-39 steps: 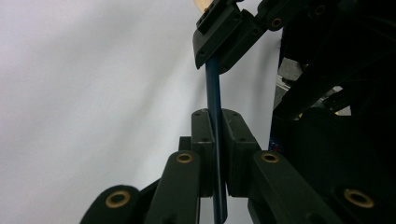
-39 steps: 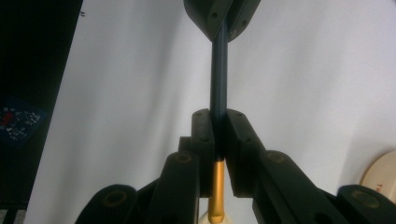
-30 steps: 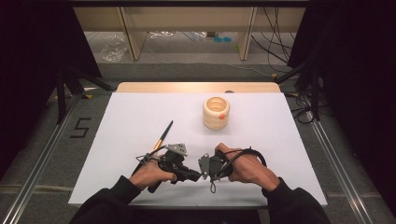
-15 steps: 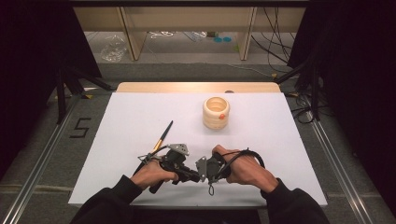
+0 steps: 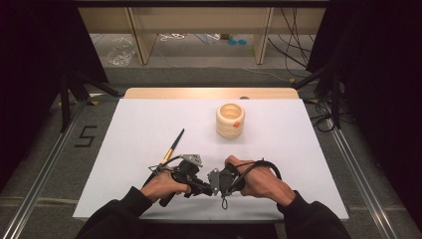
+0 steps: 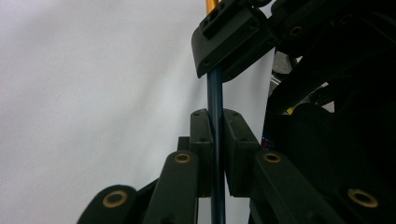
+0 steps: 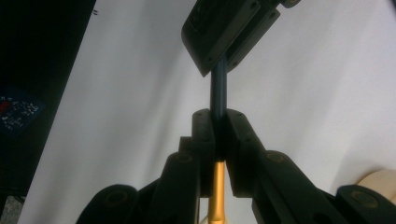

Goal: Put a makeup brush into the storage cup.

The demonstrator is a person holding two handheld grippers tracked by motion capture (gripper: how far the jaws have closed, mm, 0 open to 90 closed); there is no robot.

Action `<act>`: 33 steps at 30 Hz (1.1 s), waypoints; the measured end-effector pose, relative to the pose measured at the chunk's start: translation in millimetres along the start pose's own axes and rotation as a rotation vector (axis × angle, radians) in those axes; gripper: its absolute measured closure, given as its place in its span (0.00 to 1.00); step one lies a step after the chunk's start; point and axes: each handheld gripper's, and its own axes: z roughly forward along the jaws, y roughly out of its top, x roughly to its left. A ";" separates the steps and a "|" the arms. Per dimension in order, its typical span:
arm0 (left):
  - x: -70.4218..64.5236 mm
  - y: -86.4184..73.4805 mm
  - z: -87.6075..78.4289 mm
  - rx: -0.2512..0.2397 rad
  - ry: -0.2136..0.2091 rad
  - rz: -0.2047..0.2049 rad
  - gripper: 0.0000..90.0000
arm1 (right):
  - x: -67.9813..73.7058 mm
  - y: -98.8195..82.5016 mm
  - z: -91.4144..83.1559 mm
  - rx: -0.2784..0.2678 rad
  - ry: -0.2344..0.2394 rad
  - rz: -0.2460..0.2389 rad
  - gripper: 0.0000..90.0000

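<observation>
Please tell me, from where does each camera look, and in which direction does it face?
High view: above the person's side, facing forward and down on the table, cup and brush; the left hand and right hand show.
Left gripper view: on the left claw, looking along its jaws, shut on the brush.
Right gripper view: on the right claw, likewise.
Shared: both gripper views show both claws clamping the brush.

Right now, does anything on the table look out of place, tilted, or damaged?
Nothing looks damaged or spilled. The paintbrush is pinched by both the left gripper and the right gripper at once, on its dark handle. The ringed holder stands upright, apart from them.
</observation>
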 end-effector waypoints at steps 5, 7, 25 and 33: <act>-0.5 -0.2 -0.5 0.003 0.003 0.005 0.93 | 0.5 0.4 -1.1 0.005 -0.007 0.000 0.92; -0.4 -0.2 -1.1 0.001 0.007 0.016 0.93 | 0.6 0.4 -1.1 0.002 -0.006 0.007 0.92; 7.9 2.1 -21.7 -0.121 0.133 0.039 0.93 | -15.4 -40.5 -51.0 -0.288 -0.293 0.473 0.49; 11.2 2.1 -32.4 -0.202 0.206 0.017 0.93 | -16.5 -82.7 -53.1 -0.466 -0.369 0.787 0.37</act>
